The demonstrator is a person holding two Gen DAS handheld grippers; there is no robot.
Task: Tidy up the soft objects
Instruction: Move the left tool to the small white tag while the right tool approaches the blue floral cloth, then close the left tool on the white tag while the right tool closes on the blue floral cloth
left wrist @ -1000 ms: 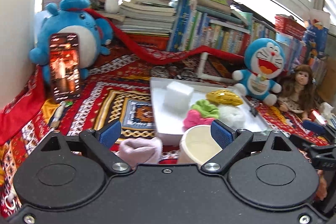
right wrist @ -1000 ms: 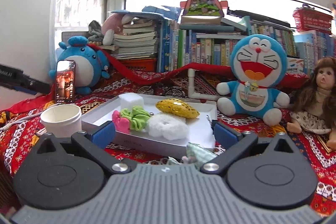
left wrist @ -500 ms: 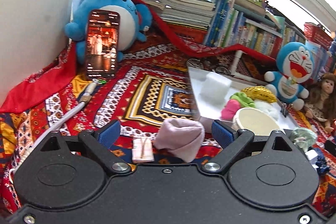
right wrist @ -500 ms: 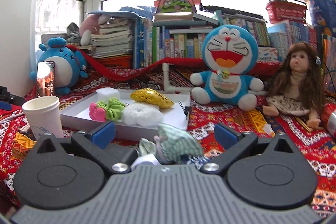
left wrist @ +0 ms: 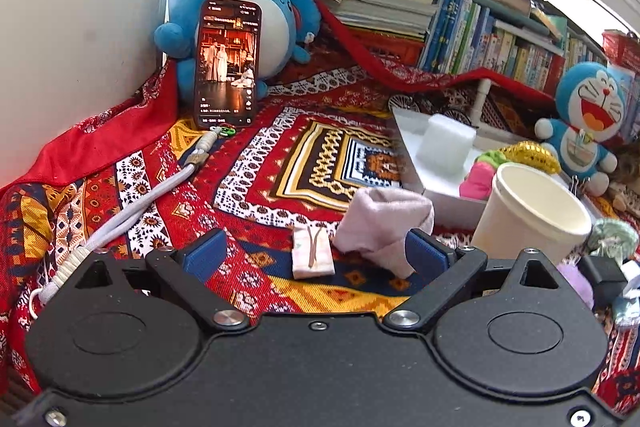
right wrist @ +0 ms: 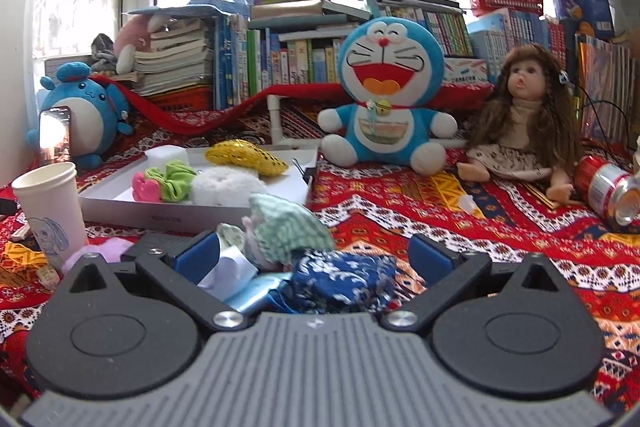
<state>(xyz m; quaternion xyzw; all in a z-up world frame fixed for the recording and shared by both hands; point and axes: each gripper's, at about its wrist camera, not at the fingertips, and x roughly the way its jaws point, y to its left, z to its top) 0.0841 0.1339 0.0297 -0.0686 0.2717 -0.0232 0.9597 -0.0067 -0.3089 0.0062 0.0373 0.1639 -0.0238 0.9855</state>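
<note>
Reaching stage, nothing gripped yet. Left gripper spread wide over the patterned cloth, pink sock lying against its right finger, just before the white tray. Right gripper likewise released, straddling a green checked scrunchie and blue floral fabric, possibly touching them. Next: centre on one soft piece, close, lift to tray.

- The lower edge of the pink sock is covered by one finger of the left tongs.
- The blue patterned cloth is partly hidden behind the right tongs' body.
- The soda can is cut off at the frame's edge.
</note>
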